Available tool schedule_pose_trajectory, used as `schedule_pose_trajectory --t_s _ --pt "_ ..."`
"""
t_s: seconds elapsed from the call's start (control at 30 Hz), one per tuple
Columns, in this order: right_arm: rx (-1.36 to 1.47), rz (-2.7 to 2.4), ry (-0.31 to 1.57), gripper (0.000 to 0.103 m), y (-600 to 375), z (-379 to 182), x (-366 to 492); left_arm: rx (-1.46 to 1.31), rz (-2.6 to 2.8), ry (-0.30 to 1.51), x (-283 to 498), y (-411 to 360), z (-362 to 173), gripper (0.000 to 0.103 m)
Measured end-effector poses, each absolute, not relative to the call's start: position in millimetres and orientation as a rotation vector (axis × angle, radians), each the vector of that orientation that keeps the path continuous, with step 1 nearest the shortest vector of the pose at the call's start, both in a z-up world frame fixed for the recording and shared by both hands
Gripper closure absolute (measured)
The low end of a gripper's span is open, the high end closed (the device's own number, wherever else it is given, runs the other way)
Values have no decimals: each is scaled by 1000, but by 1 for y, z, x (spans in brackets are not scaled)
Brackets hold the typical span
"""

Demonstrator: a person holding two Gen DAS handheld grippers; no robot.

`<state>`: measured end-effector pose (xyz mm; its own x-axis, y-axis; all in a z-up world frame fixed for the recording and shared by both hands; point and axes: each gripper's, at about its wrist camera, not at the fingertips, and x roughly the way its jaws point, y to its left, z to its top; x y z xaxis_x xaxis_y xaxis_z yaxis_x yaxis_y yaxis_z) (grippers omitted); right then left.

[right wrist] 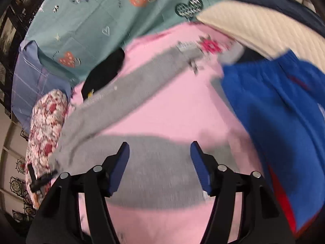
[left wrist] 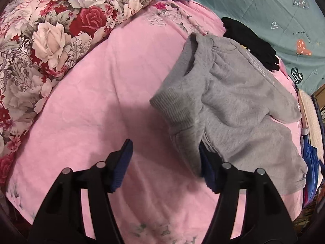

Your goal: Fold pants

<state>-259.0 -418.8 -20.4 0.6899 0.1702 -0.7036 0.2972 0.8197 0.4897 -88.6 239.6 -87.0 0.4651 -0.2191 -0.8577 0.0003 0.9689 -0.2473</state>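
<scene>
Grey sweatpants [left wrist: 233, 109] lie crumpled on the pink bedsheet [left wrist: 97, 93], ribbed cuff [left wrist: 176, 105] toward the middle. My left gripper [left wrist: 164, 156] is open, and a fold of the grey cloth hangs against its right finger [left wrist: 207, 168]. In the blurred right wrist view the grey pants [right wrist: 130, 93] stretch as a long leg across the sheet, and another grey part [right wrist: 160, 172] lies under my right gripper [right wrist: 160, 158], which is open and empty above it.
A floral quilt [left wrist: 46, 32] is bunched at the left. A teal blanket [left wrist: 264, 4] and a black garment [left wrist: 251, 42] lie behind the pants. Blue clothing [right wrist: 284, 118] and a white pillow [right wrist: 264, 30] lie to the right.
</scene>
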Motion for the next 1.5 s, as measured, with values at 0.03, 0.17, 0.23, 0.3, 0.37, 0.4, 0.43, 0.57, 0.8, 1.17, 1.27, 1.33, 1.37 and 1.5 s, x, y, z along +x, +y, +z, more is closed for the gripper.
schedule_pose_trajectory --t_s 0.03,0.17,0.23,0.3,0.37,0.4,0.43,0.57,0.8,1.17,1.27,1.33,1.37,1.5 --pt "652 -58 804 40 -425 -24 -236 -207 -130 1083 -90 239 -85 38" --pt "761 -96 819 40 -460 -61 -141 -157 -112 1075 -100 239 -77 31" --pt "807 -133 841 40 -478 -82 -105 -154 -101 1107 -103 243 -81 30" --pt "892 -170 913 40 -496 -112 -69 -147 -96 1133 -105 244 -84 30" --pt "1003 -155 876 35 -507 -129 -56 -126 -98 1127 -109 242 -82 30" --pt "1028 -120 820 35 -510 -130 -51 -95 -102 1116 -112 239 -77 30" --pt "1037 -89 797 35 -511 -131 -47 -72 -104 1104 -115 238 -74 29" --pt "884 -94 847 88 -502 -129 -28 -68 -45 1087 -108 245 -60 26" --pt "740 -59 786 95 -503 -76 -61 -64 41 988 -81 264 -10 27" --pt "472 -221 903 48 -475 -50 -105 -338 -252 1249 73 220 -56 15" --pt "356 -158 894 29 -439 -24 -91 -439 -329 1343 104 206 -82 15" --pt "277 -112 867 27 -413 -12 -79 -432 -347 1348 116 195 -89 15" --pt "247 -87 861 27 -403 -7 -72 -436 -372 1350 122 191 -91 15" --pt "145 22 866 27 -359 -1 -30 -515 -416 1334 155 184 -99 16"
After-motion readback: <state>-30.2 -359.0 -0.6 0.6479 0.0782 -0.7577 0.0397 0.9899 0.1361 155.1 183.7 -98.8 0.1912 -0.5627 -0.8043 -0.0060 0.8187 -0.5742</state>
